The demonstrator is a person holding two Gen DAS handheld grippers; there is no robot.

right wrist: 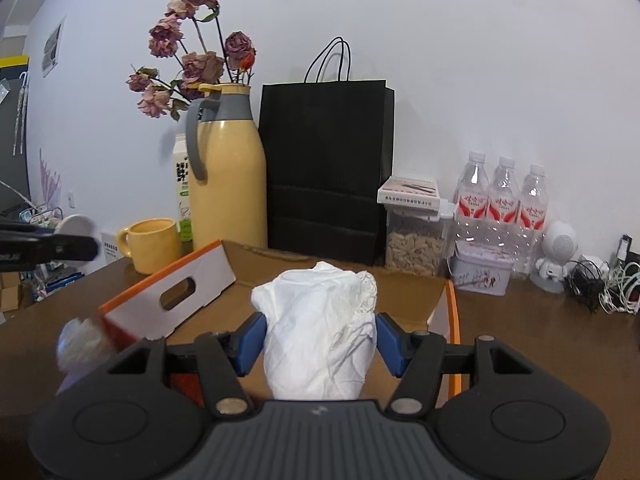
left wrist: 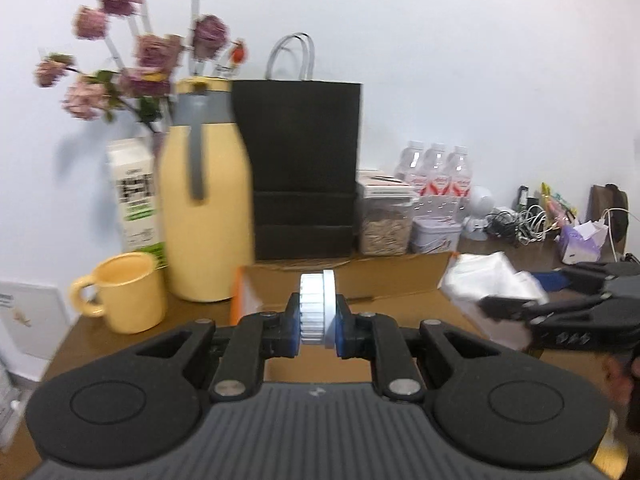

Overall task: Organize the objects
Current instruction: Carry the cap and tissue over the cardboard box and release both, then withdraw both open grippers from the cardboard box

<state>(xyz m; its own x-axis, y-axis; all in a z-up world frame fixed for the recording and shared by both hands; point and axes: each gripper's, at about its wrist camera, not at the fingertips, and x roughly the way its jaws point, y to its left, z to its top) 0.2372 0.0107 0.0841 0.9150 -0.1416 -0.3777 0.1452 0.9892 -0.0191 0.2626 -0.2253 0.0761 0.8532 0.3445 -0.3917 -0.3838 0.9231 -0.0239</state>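
In the left wrist view my left gripper [left wrist: 317, 314] is shut on a white ribbed round lid [left wrist: 318, 300], held on edge above an open cardboard box [left wrist: 360, 276]. In the right wrist view my right gripper [right wrist: 320, 334] is shut on a crumpled white bag [right wrist: 320, 320] over the same box [right wrist: 400, 300], whose white flap with a handle slot [right wrist: 176, 292] is folded out to the left. The right gripper [left wrist: 532, 288] with its bag [left wrist: 492, 280] shows at the right of the left wrist view. The left gripper [right wrist: 60, 246] with the lid [right wrist: 78, 225] shows at the far left of the right wrist view.
Along the wall stand a yellow jug [right wrist: 228, 176], a yellow mug [right wrist: 154, 244], a milk carton [left wrist: 136, 196], dried flowers [right wrist: 192, 52], a black paper bag [right wrist: 328, 168], a food container [right wrist: 416, 236], a tin [right wrist: 480, 276], three water bottles [right wrist: 504, 200], a white figurine [right wrist: 558, 256] and cables [right wrist: 608, 284]. A blurred pale object [right wrist: 80, 344] lies by the box's near left corner.
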